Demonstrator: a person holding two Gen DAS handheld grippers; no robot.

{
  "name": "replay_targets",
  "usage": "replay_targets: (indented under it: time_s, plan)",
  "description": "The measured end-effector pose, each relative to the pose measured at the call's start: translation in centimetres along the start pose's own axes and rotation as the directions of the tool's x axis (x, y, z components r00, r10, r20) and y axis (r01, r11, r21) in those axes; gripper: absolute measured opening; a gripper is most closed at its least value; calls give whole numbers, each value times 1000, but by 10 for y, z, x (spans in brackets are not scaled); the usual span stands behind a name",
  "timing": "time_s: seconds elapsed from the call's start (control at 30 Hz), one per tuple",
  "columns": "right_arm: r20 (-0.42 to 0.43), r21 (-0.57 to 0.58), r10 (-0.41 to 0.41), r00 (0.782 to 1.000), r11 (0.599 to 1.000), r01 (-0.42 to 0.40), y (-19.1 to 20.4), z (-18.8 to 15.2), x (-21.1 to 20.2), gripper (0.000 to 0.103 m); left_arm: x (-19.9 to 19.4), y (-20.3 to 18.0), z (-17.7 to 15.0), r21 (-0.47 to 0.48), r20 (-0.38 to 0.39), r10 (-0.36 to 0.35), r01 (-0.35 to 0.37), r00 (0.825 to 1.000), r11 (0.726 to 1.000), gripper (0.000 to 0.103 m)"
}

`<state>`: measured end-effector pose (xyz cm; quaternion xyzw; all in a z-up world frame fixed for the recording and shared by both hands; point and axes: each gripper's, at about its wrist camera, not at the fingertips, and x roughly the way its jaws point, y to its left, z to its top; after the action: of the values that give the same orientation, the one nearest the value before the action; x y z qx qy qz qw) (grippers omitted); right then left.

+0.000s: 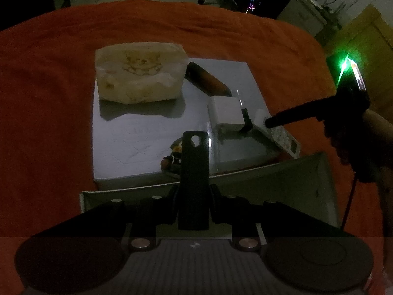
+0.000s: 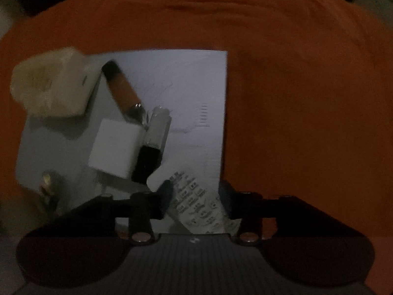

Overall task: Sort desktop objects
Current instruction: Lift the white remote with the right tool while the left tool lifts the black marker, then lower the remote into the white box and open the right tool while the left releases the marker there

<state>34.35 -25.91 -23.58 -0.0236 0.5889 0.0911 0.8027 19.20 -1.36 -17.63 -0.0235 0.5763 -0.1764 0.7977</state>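
A grey-white board (image 1: 137, 132) lies on an orange cloth. On it sit a cream pouch with a bear print (image 1: 140, 73), an orange-brown tube (image 1: 208, 80), a white cube charger (image 1: 227, 114), a black-and-silver stick (image 2: 152, 145) and a white remote with buttons (image 2: 196, 201). My left gripper (image 1: 195, 152) is shut, fingers together above a small figurine (image 1: 173, 157) at the board's near edge. My right gripper (image 2: 196, 196) is open, its fingers either side of the remote; it also shows in the left wrist view (image 1: 270, 123).
An open cardboard box (image 1: 282, 184) stands just in front of the board, under my left gripper. The orange cloth (image 2: 307, 98) spreads all round. A desk and chairs stand in the dark background.
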Motion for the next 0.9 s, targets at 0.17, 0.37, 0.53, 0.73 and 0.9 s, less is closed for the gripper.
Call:
replay_targets:
  time_s: [0.17,0.37,0.53,0.73,0.9]
  plan:
    - [62,-395,-82,995,913,99,25,-12,-20,93,-2,-1,-1,1,12,-2,2,1000,1000,21]
    - [-13,-478,-77,997,876,62,33,-27,-6,90,-3,-2,0,-9,25,-2,2,1000,1000,21]
    - [-55,-485,-92,994,873,54,38,-29,11,87,-14,-6,-3,2,46,-13,13,999,1000,21]
    - [-61,-442,-50,997,897,18,34,-34,12,49,-31,-17,-17,18,96,-21,19,995,1000,21]
    - [-4,-373,-31,1000,927,27,27,-33,-8,49,-40,-26,-34,41,99,-51,47,994,998,21]
